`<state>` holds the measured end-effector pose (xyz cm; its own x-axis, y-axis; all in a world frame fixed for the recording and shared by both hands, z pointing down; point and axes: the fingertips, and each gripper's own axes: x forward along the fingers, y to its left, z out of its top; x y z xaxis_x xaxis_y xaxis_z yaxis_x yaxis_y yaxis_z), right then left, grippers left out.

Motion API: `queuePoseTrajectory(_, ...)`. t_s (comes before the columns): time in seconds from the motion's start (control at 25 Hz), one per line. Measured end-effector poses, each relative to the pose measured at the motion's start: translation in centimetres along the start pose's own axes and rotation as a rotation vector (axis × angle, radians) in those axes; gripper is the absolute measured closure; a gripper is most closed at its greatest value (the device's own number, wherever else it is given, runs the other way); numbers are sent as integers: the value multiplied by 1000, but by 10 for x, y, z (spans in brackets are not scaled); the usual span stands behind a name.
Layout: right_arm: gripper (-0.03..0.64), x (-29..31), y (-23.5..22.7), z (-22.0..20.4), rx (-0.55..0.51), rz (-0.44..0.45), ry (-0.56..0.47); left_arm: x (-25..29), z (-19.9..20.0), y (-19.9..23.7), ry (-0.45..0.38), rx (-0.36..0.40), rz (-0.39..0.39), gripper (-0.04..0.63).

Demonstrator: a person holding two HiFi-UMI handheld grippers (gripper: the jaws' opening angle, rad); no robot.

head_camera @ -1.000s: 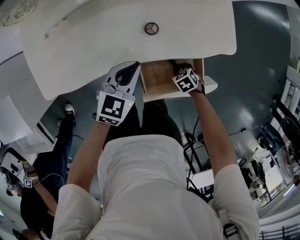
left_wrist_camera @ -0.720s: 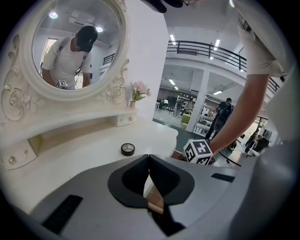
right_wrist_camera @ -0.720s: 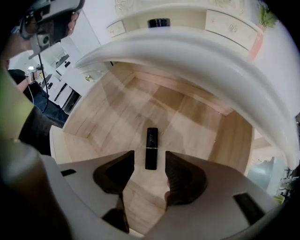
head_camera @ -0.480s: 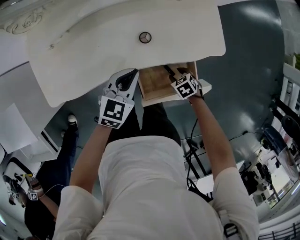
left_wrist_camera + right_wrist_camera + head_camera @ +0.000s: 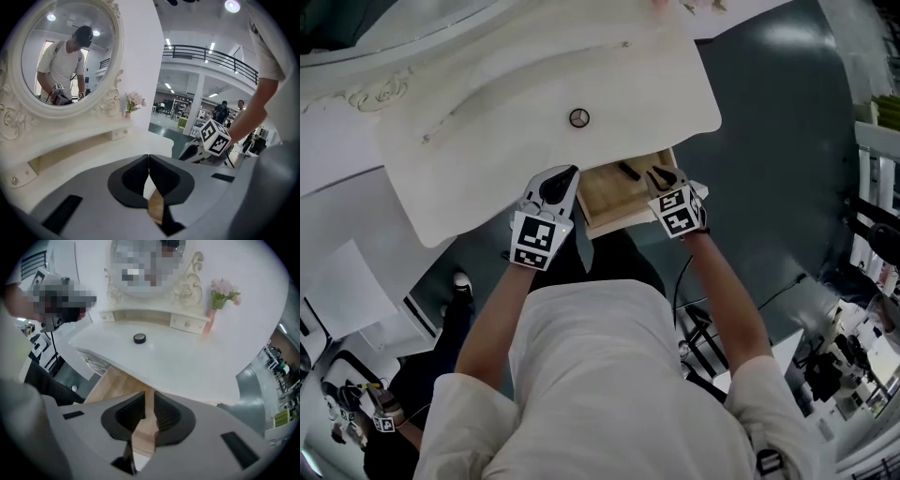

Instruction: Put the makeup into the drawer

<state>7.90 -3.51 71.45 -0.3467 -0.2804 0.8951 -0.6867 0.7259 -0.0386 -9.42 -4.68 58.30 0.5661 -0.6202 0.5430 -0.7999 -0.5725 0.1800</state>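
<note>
A wooden drawer [image 5: 607, 200] stands pulled out under the white dressing table [image 5: 487, 141]. A slim dark makeup stick [image 5: 628, 172] lies inside it. A round black compact [image 5: 578, 118] sits on the tabletop, and it also shows in the right gripper view as the compact [image 5: 139, 338]. My right gripper [image 5: 660, 174] hovers over the drawer's right end. Its jaws are closing with a narrow gap, and nothing is between them [image 5: 150, 401]. My left gripper [image 5: 571, 172] is at the drawer's left end, shut and empty [image 5: 148, 161].
An oval mirror [image 5: 65, 56] and a small vase of pink flowers [image 5: 216, 296] stand at the back of the table. Little drawers [image 5: 187, 323] run under the mirror. Another person stands on the grey floor at lower left [image 5: 394, 394].
My right gripper has lifted up out of the drawer, and the dark stick now lies in there apart from it. The left gripper has risen slightly.
</note>
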Motion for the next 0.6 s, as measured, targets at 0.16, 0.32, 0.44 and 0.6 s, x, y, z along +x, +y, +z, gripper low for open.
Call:
queuePoseTrajectory(0.16, 563, -36, -14, 23, 61, -60, -104, -2, 15, -2, -12, 2, -8, 580)
queuePoseTrajectory(0.32, 574, -60, -23, 46, 90, -110, -203, 0, 28, -1, -31, -5, -19, 580)
queuePoseTrajectory(0.44, 580, -79, -28, 64, 121, -138, -282, -2, 35, 2, -42, -12, -16, 580)
queuePoseTrajectory(0.6, 589, -106, -30, 80, 145, -147, -375, -7, 42, -2, -47, -15, -25, 580)
